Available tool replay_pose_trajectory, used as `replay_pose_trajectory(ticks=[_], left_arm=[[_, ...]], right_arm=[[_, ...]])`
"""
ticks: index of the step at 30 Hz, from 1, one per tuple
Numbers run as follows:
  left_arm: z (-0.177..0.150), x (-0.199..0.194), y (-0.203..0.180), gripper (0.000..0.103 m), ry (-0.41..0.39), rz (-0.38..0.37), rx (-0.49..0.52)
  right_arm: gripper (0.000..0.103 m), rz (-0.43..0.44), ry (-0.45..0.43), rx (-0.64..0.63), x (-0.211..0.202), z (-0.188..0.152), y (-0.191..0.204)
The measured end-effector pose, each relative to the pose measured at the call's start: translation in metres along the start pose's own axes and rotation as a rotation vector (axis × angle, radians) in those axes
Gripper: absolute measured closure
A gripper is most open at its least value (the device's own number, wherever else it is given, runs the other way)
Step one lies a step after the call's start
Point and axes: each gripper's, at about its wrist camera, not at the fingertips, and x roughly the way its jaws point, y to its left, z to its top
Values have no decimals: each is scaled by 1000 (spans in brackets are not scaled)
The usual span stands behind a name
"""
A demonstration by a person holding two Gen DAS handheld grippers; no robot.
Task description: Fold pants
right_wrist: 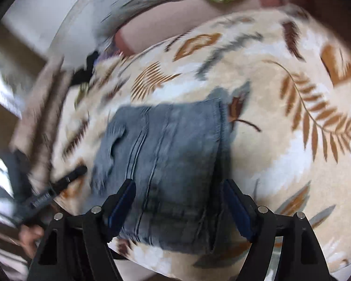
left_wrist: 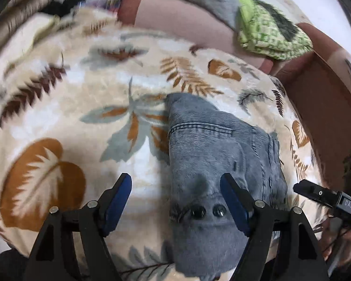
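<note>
Grey-blue denim pants (left_wrist: 213,154) lie folded into a compact bundle on a leaf-patterned blanket (left_wrist: 82,107); two dark buttons show at their near end. My left gripper (left_wrist: 175,182) is open above the bundle's left edge, its right finger over the denim and its left finger over the blanket, pressing on nothing. In the right wrist view the same pants (right_wrist: 166,145) lie flat under my right gripper (right_wrist: 179,188), which is open with both fingers spread over the cloth. The right gripper's tip (left_wrist: 316,193) shows at the left view's right edge.
A green patterned cloth bundle (left_wrist: 269,32) rests on a pink sheet (left_wrist: 187,23) beyond the blanket. A brown bed frame (left_wrist: 320,103) runs along the right. A dark item (left_wrist: 65,4) lies at the far left corner. A person's hand (right_wrist: 30,236) holds the left gripper.
</note>
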Motion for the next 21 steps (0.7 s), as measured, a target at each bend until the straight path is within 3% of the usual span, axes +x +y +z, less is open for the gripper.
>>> replay_pose_trajectory(ticks=[4, 8, 10, 13, 15, 17, 19, 20, 21], left_arm=[[2, 37, 0, 24, 124, -88, -70], [-1, 39, -11, 25, 98, -64, -29], [0, 41, -16, 32, 94, -43, -1], [0, 44, -22, 36, 84, -20, 18], [0, 44, -25, 39, 81, -13, 31], [0, 43, -21, 40, 79, -16, 36], [-1, 40, -19, 46, 80, -22, 37], [-1, 41, -21, 48, 82, -25, 44], [-2, 40, -22, 50, 79, -17, 52]], right_arm=[[24, 123, 106, 143, 39, 19, -29], [22, 173, 102, 175, 46, 17, -33], [24, 213, 106, 184, 42, 14, -29], [26, 161, 105, 156, 48, 13, -30], [28, 186, 95, 224, 52, 13, -36], [28, 165, 99, 173, 52, 15, -26], [41, 102, 115, 95, 55, 12, -11], [58, 84, 118, 86, 56, 11, -9], [65, 74, 112, 86, 56, 10, -8]])
